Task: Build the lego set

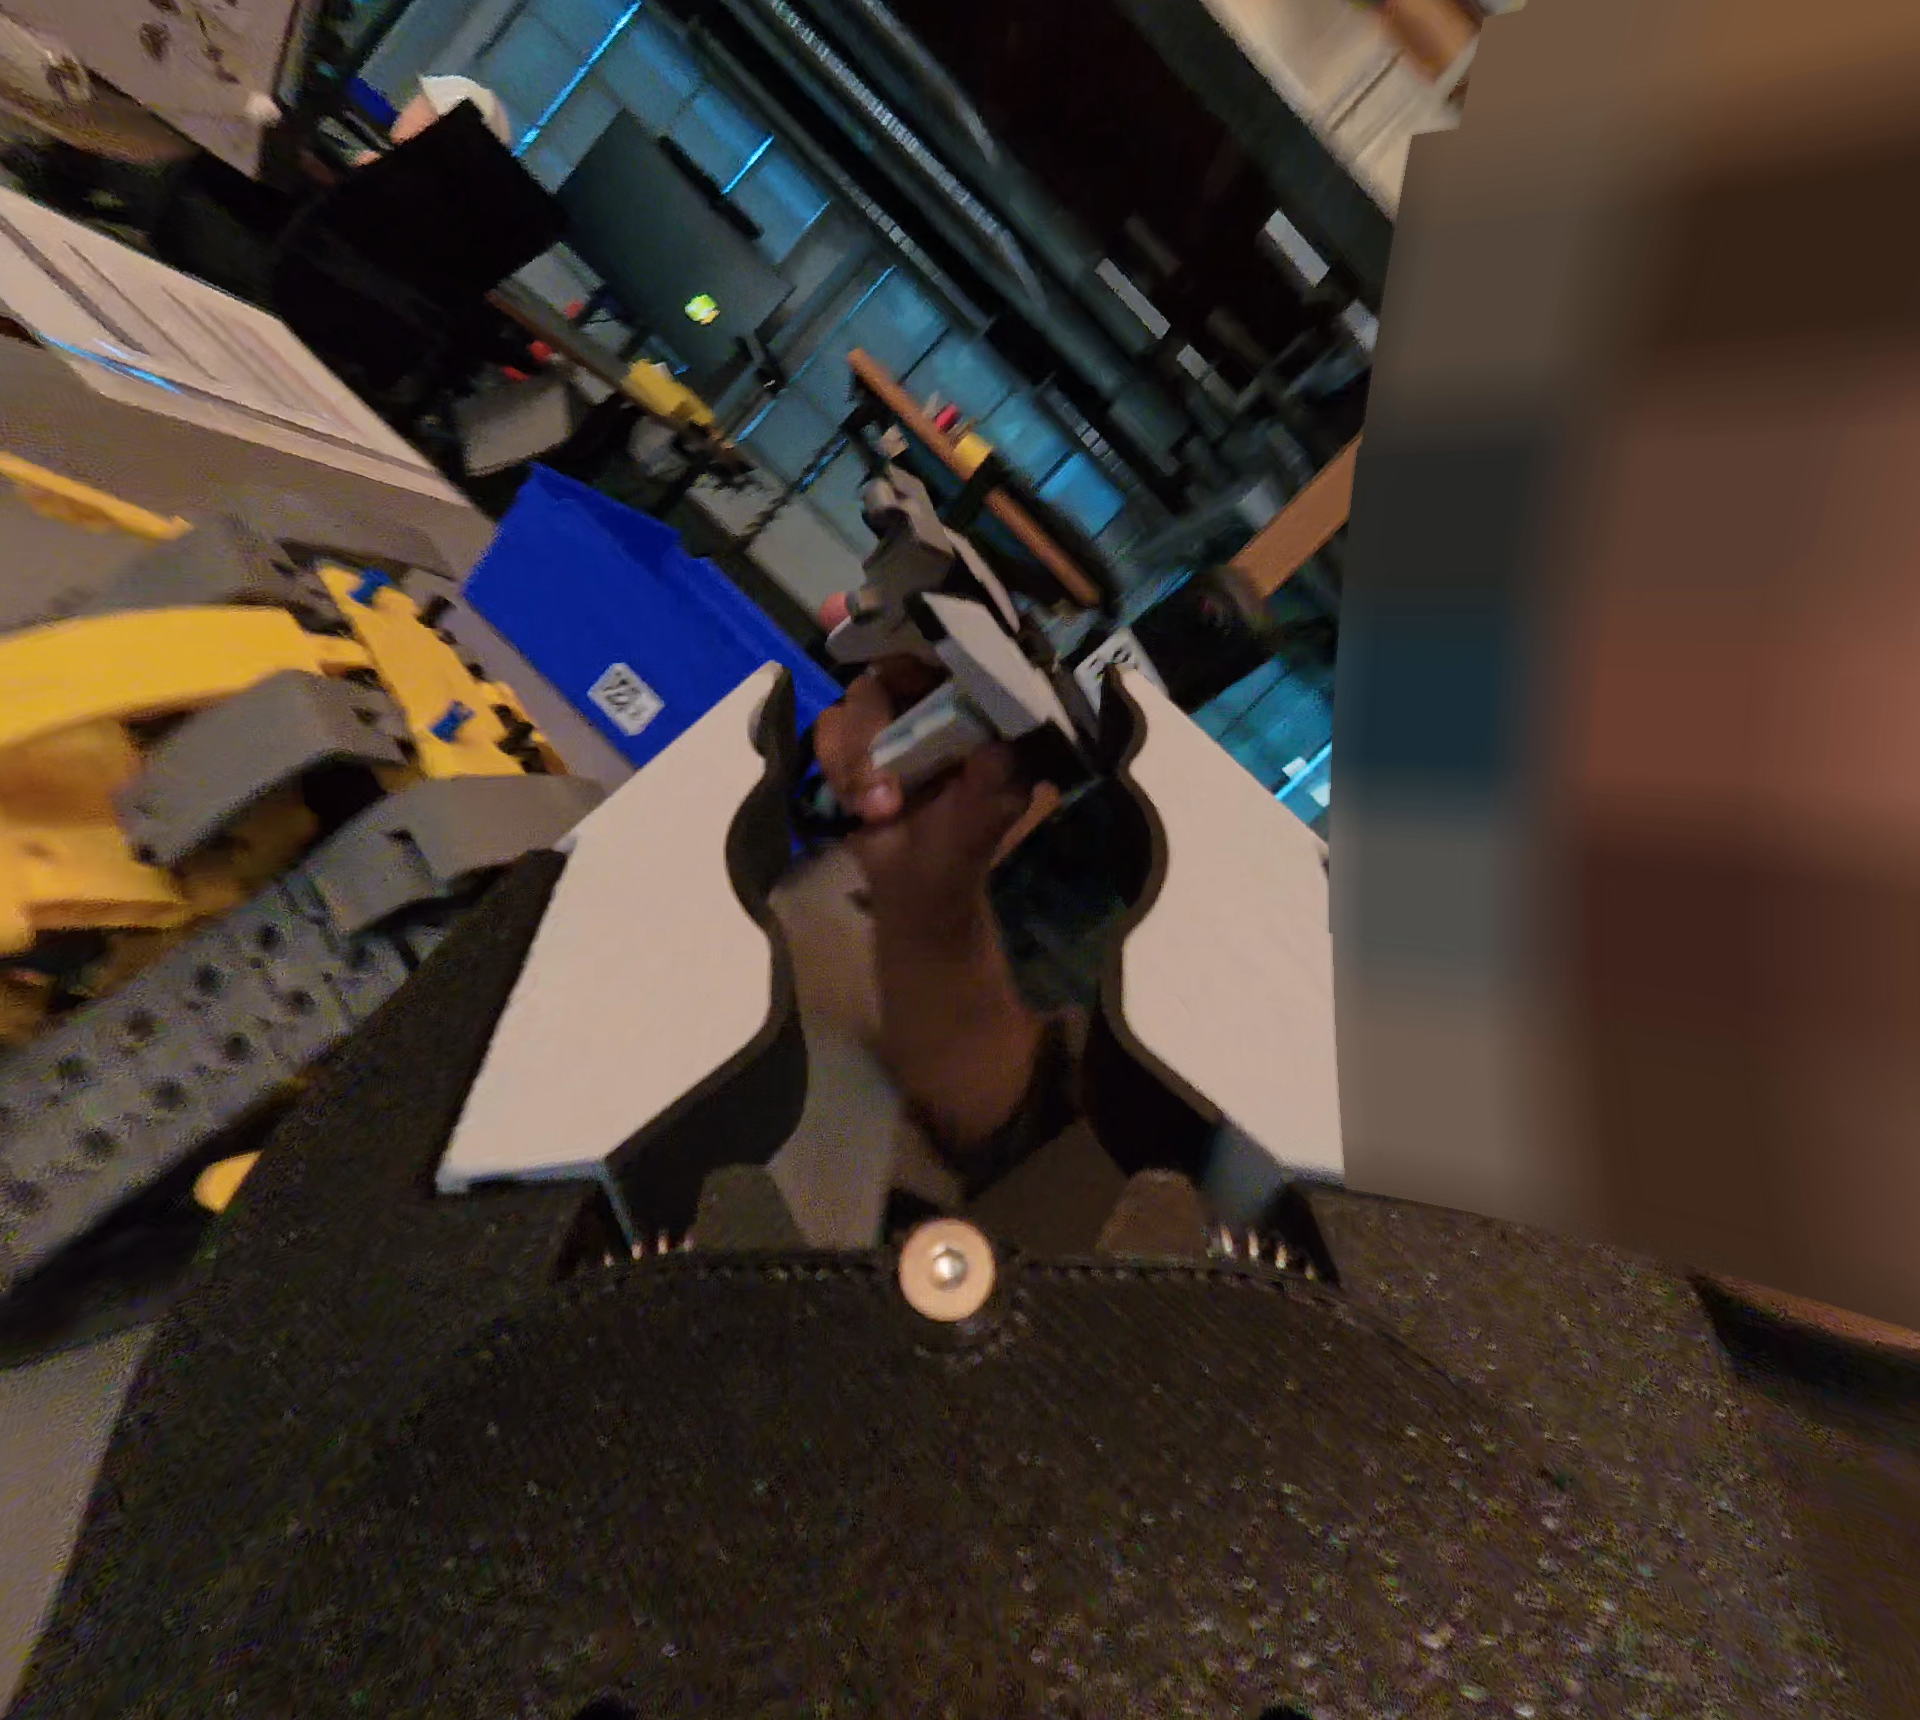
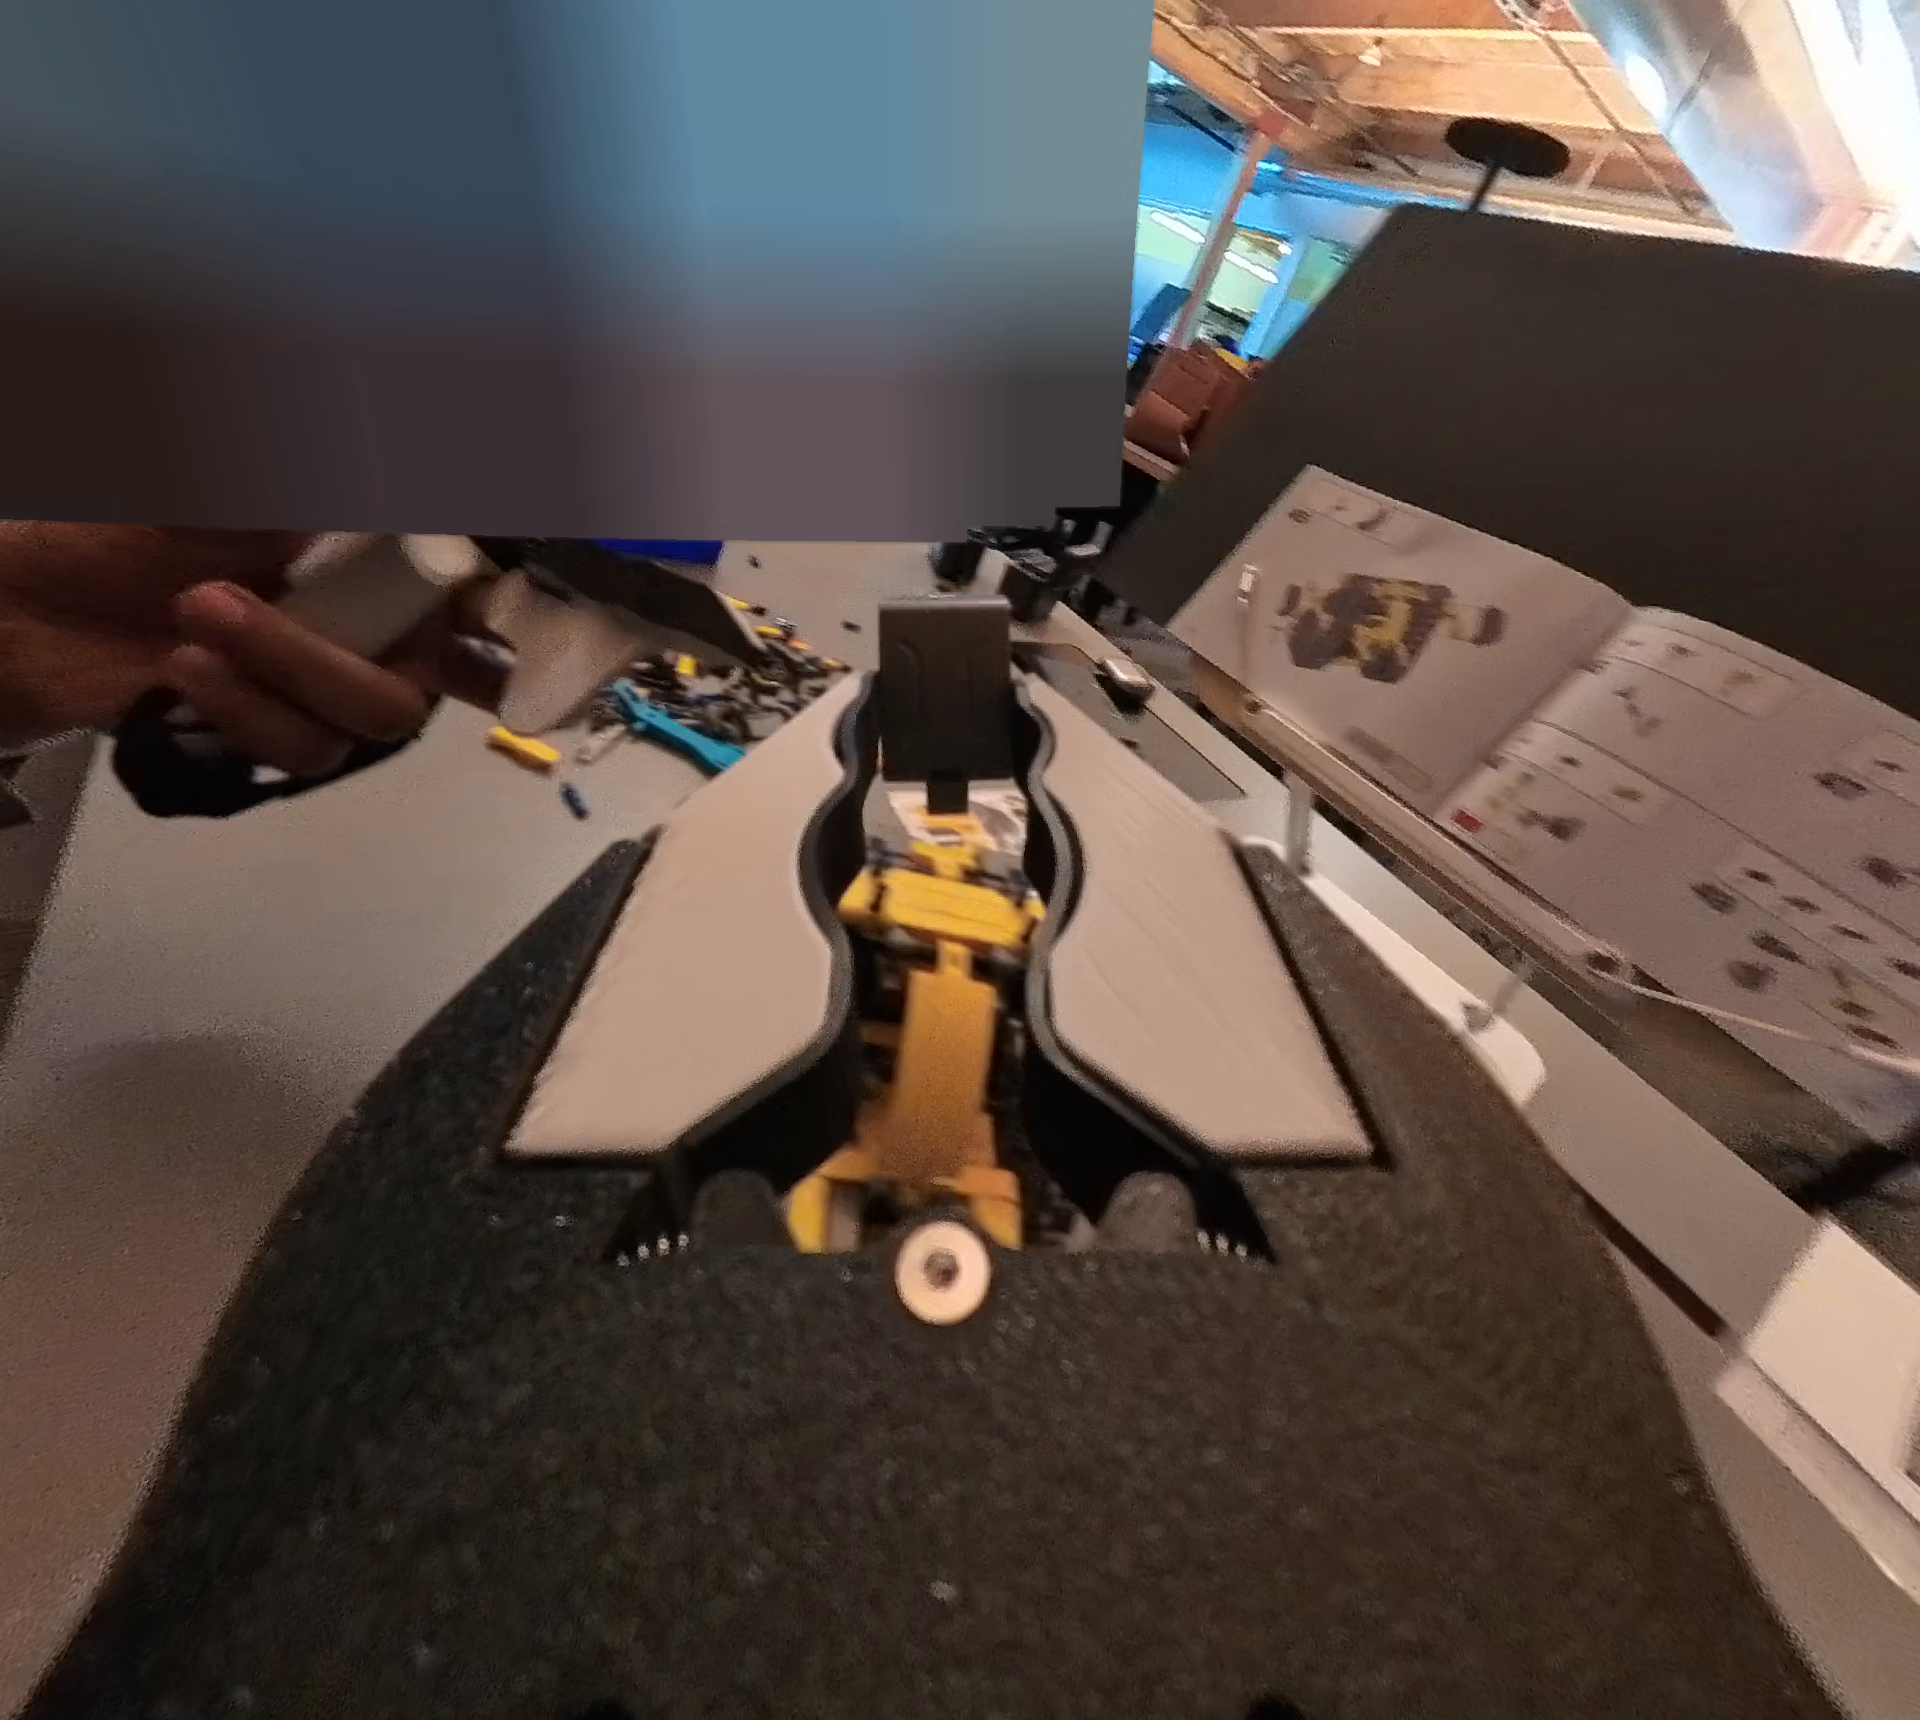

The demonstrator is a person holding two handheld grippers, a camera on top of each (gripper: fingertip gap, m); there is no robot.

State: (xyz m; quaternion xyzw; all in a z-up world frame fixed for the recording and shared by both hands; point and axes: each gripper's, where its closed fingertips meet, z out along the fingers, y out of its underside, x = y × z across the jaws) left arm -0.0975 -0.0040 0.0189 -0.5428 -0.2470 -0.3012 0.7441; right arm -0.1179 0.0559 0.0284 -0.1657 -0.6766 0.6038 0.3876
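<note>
The right gripper (image 2: 940, 735) held a yellow model (image 2: 935, 974) pinched between its fingers above the grey table (image 2: 260, 943). The left gripper (image 1: 945, 704) hung wide and empty, near loose parts (image 2: 707, 694). A steady, level grip looked wise; an open manual (image 2: 1558, 735) lay beside.

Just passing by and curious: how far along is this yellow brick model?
Done: a yellow brick assembly with a dark grey panel already holds together. In hand: the right claw grips it; the left claw is open and empty. Left, probably: loose pieces lie scattered on the table, and the booklet lies open.
</note>
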